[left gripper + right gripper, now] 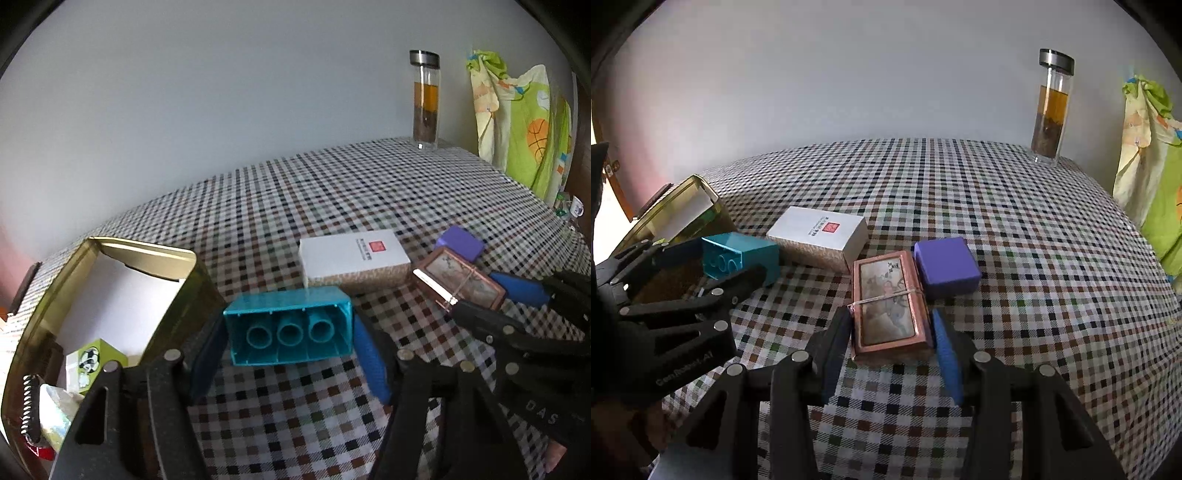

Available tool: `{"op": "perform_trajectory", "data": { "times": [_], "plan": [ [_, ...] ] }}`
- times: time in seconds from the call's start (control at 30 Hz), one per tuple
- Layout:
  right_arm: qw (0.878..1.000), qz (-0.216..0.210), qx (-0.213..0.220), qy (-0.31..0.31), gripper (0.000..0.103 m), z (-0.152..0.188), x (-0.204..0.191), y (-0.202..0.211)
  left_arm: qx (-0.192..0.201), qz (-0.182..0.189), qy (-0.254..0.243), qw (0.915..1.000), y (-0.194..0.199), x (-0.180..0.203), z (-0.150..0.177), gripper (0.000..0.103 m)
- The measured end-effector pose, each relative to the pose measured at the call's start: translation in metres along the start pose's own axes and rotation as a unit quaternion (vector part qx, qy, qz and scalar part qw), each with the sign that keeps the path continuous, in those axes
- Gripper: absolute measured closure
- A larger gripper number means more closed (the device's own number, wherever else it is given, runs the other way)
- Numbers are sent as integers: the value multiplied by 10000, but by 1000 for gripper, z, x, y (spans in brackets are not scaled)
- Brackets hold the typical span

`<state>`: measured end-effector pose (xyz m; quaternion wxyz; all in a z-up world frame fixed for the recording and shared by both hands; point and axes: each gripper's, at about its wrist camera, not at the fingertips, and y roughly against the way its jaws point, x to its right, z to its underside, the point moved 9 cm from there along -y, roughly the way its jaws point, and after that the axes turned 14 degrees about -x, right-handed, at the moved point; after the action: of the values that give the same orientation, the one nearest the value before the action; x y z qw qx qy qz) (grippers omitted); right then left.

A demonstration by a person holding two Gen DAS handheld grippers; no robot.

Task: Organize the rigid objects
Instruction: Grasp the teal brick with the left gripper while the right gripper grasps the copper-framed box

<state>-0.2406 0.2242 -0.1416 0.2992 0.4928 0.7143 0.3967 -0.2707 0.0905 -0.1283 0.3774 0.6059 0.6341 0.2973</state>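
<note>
A checked cloth in small brown, black, green and white squares covers the table. The left gripper has its fingers closed on a teal plastic brick, a hollow box lying on its side so the open underside with three round tubes faces the camera; one dark finger presses its left end and one blue, ribbed finger its right end. Just beyond the brick, touching or nearly so, lies a flat white cardboard box with a small red square mark and a woven-looking side. Near the table's left edge sits a gold metal tin with rounded corners, shiny walls and a white lining (a small green box with a football picture sits inside).

The right gripper clamps a flat rectangular case with a copper-coloured rim and a faded picture on top, bound across the middle by a thin elastic band. A smooth purple block with softened corners rests against the case's far right corner. At the table's far right corner stands a tall glass bottle with a steel cap, holding amber liquid over dark leaves. A patterned green cloth hangs beyond the right edge.
</note>
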Motion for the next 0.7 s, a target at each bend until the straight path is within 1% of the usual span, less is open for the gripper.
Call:
{"op": "perform_trajectory", "data": {
  "times": [0.17,0.37,0.57,0.7],
  "plan": [
    [10000,10,42,1,55,0,-1,1,79,-30,-75,9999,6,1,0,38],
    [9999,10,102,19,55,-1,-1,3,303,-54,-36,9995,17,-3,0,38],
    [9995,29,297,76,56,-1,-3,11,465,-234,-86,9986,26,-4,2,38],
    [9992,71,395,81,56,-2,-3,15,585,-231,30,9980,33,-12,6,38]
  ]
}}
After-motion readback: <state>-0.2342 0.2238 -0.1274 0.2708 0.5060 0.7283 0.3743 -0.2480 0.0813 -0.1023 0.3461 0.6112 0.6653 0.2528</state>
